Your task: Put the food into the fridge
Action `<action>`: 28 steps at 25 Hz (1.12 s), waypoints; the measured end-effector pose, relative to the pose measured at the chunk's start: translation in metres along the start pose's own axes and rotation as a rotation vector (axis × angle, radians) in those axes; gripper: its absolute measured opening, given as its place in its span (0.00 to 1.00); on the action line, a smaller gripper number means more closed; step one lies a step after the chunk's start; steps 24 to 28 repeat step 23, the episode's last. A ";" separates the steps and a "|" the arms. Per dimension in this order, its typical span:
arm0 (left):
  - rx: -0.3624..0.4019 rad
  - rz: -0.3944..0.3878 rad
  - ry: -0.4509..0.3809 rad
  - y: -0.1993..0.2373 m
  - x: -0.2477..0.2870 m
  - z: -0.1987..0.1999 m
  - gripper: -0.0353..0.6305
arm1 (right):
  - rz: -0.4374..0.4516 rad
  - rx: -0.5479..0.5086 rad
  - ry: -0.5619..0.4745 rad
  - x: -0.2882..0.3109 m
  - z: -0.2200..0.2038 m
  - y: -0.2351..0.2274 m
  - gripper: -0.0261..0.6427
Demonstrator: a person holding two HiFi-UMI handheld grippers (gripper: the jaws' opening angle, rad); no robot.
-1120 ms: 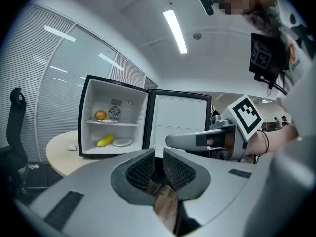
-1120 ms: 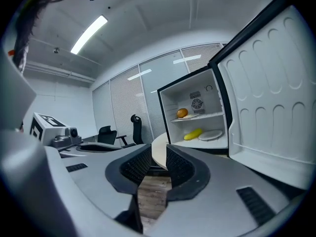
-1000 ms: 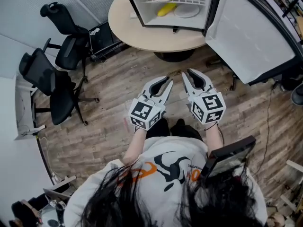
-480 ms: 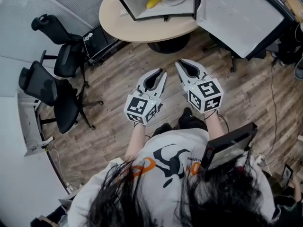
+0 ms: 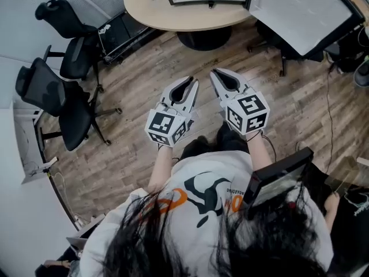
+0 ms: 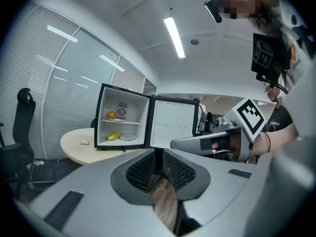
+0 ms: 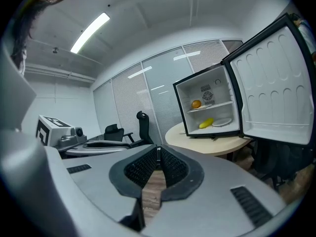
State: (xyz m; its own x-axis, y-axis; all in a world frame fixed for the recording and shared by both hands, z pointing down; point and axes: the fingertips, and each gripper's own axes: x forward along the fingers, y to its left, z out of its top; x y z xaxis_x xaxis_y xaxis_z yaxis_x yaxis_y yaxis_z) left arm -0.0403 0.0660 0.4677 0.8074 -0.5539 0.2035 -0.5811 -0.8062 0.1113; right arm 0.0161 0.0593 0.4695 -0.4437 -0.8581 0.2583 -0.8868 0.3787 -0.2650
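On a round table (image 5: 173, 17) at the top of the head view stands a small black fridge (image 6: 123, 118) with its door (image 5: 300, 10) swung open to the right. Inside, an orange (image 7: 196, 104) sits on the upper shelf. A banana (image 7: 206, 124) and a white plate (image 7: 222, 122) lie on the fridge floor. Both grippers hover side by side over the wood floor in front of the person, well short of the table. My left gripper (image 5: 192, 84) is shut and empty. My right gripper (image 5: 214, 74) is shut too, with nothing between its pads.
Two black office chairs (image 5: 66, 100) stand at the left near a grey wall. A dark case (image 5: 118, 36) lies under the table's left edge. Another chair base (image 5: 277, 56) shows under the open door. Cables run along the right floor (image 5: 328, 126).
The fridge and table have slid toward the top of the head view, as the person drew back. The right gripper's jaws have closed. Both grippers stay in front of the body.
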 end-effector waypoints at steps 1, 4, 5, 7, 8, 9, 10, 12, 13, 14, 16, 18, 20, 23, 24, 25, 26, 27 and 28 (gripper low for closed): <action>-0.003 -0.003 -0.003 0.001 -0.005 -0.002 0.13 | -0.003 -0.002 0.005 0.000 -0.003 0.005 0.09; -0.010 -0.009 -0.015 0.004 -0.016 -0.003 0.13 | -0.009 -0.003 0.012 0.000 -0.008 0.016 0.09; -0.012 -0.011 -0.021 0.004 -0.018 -0.002 0.13 | -0.011 -0.002 0.013 0.000 -0.008 0.018 0.09; -0.017 -0.015 -0.034 0.006 -0.021 0.000 0.13 | -0.016 -0.001 0.014 0.000 -0.008 0.021 0.09; -0.020 -0.017 -0.038 0.007 -0.022 0.001 0.13 | -0.019 -0.002 0.015 0.000 -0.008 0.022 0.09; -0.022 -0.019 -0.042 0.008 -0.023 0.001 0.13 | -0.021 -0.004 0.016 0.000 -0.008 0.023 0.09; -0.023 -0.021 -0.043 0.009 -0.024 0.001 0.13 | -0.022 -0.006 0.016 0.001 -0.008 0.024 0.09; -0.023 -0.023 -0.046 0.011 -0.024 0.002 0.13 | -0.024 -0.009 0.016 0.003 -0.007 0.024 0.09; -0.021 -0.023 -0.048 0.012 -0.023 0.003 0.13 | -0.024 -0.011 0.016 0.004 -0.007 0.024 0.09; -0.020 -0.022 -0.050 0.014 -0.022 0.004 0.13 | -0.024 -0.013 0.015 0.006 -0.005 0.023 0.09; -0.018 -0.020 -0.056 0.018 -0.020 0.008 0.13 | -0.023 -0.016 0.014 0.009 -0.002 0.021 0.09; -0.014 -0.017 -0.061 0.021 -0.018 0.011 0.13 | -0.023 -0.018 0.014 0.012 0.001 0.019 0.09; -0.010 -0.014 -0.062 0.024 -0.017 0.013 0.13 | -0.022 -0.018 0.012 0.015 0.003 0.018 0.09; 0.001 -0.007 -0.059 0.032 -0.017 0.015 0.13 | -0.016 -0.016 0.006 0.024 0.006 0.018 0.09; 0.001 -0.007 -0.059 0.032 -0.017 0.015 0.13 | -0.016 -0.016 0.006 0.024 0.006 0.018 0.09; 0.001 -0.007 -0.059 0.032 -0.017 0.015 0.13 | -0.016 -0.016 0.006 0.024 0.006 0.018 0.09; 0.001 -0.007 -0.059 0.032 -0.017 0.015 0.13 | -0.016 -0.016 0.006 0.024 0.006 0.018 0.09; 0.001 -0.007 -0.059 0.032 -0.017 0.015 0.13 | -0.016 -0.016 0.006 0.024 0.006 0.018 0.09; 0.001 -0.007 -0.059 0.032 -0.017 0.015 0.13 | -0.016 -0.016 0.006 0.024 0.006 0.018 0.09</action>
